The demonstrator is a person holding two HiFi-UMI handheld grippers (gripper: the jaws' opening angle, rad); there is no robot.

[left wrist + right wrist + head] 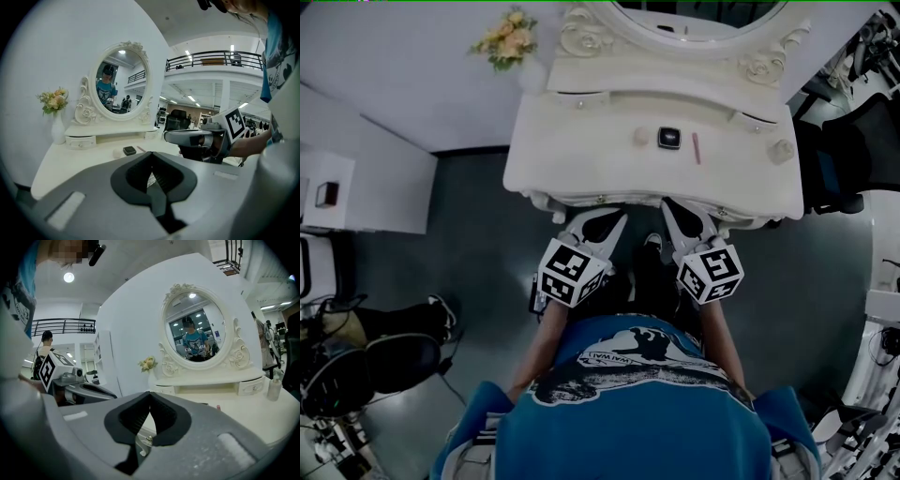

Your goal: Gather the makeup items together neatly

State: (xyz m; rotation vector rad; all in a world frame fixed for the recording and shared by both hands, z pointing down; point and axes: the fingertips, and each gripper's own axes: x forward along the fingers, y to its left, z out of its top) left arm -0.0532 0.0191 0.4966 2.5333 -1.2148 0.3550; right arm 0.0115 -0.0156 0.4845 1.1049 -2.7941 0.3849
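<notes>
Several makeup bits (640, 137) lie apart on the tabletop (581, 159); black compact (668, 138) looks light, hard, slick, so I'd pinch its sides. Left gripper (602, 221), right gripper (677, 216): fingers closed, empty.

The white dressing table's (572, 155) left front stood open; a black square compact (668, 138), slim pink stick (696, 148) and round cream pad (640, 137) sat mid-back.

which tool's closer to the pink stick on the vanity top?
Right. The right tool is at the front edge of the vanity, almost straight in front of the pink stick; the left tool is at the same edge, farther off to the stick's left.
</notes>
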